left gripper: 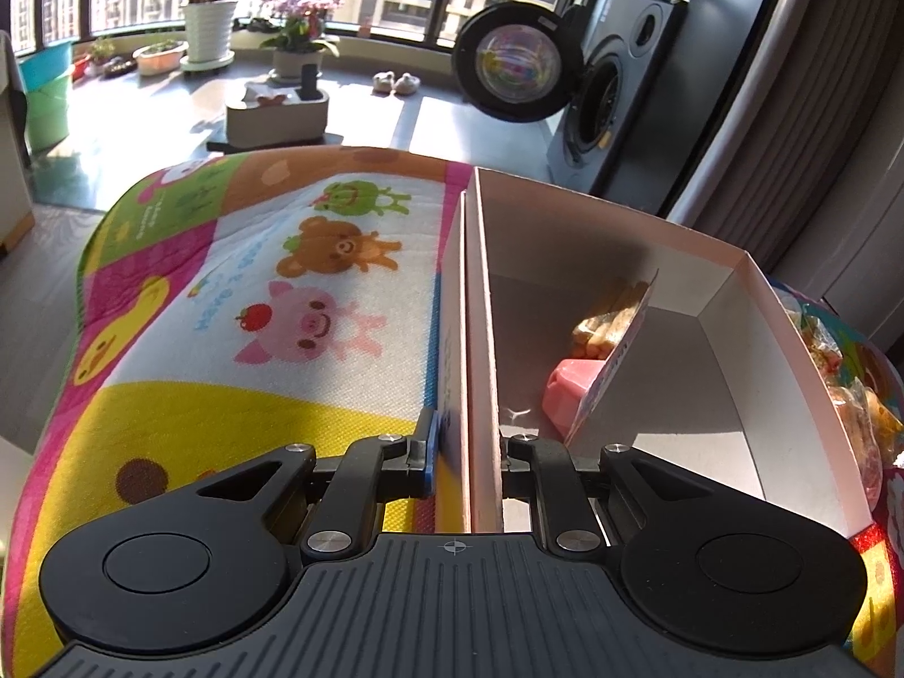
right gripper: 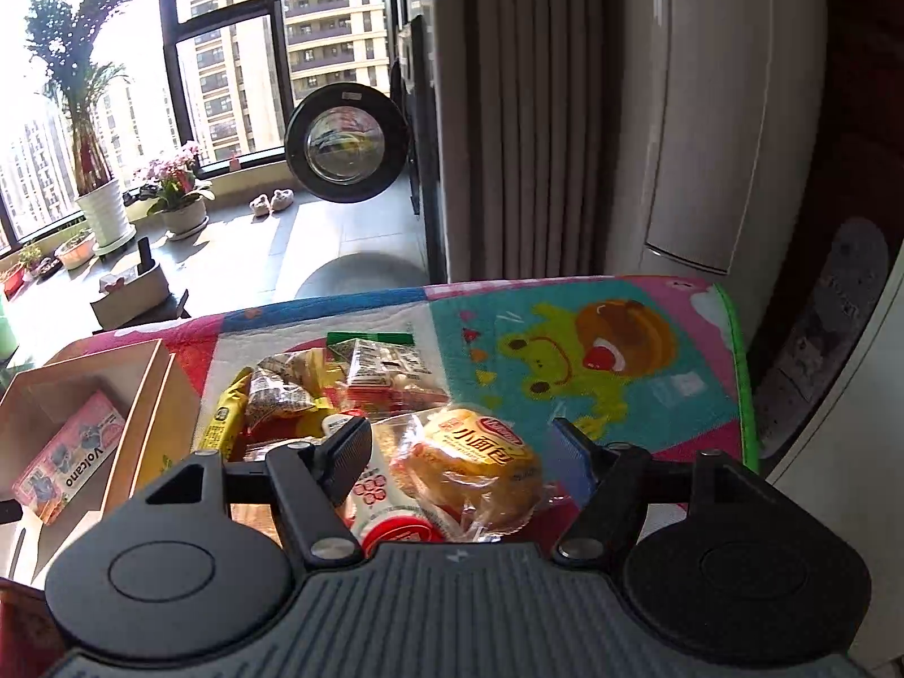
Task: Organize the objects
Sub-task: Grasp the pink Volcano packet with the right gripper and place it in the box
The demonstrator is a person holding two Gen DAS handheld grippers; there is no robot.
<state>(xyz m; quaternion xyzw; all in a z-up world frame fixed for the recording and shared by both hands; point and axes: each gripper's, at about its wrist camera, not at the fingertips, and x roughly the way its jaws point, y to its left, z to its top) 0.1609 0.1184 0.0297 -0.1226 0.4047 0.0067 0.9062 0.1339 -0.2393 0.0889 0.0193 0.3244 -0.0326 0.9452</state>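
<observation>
A white cardboard box point(left gripper: 610, 226) stands on the cartoon-print mat point(left gripper: 254, 339). My left gripper point(left gripper: 466, 452) is shut on the box's near left wall, one finger on each side of it. Inside lie a pink item point(left gripper: 565, 390) and a snack packet point(left gripper: 607, 319) leaning on a card. In the right wrist view the same box point(right gripper: 141, 395) holds a pink "Volcano" pack point(right gripper: 73, 457). My right gripper point(right gripper: 460, 432) is open, its fingers either side of a wrapped bread bun point(right gripper: 474, 463) at the front of a snack pile point(right gripper: 316, 390).
A white bottle with a red cap point(right gripper: 390, 514) lies by the bun, a yellow packet point(right gripper: 223, 424) near the box. More snacks point(left gripper: 847, 384) sit right of the box. Beyond the table edge are a washing machine point(left gripper: 610, 96) with its door open, potted plants point(left gripper: 209, 28) and curtains point(right gripper: 520, 113).
</observation>
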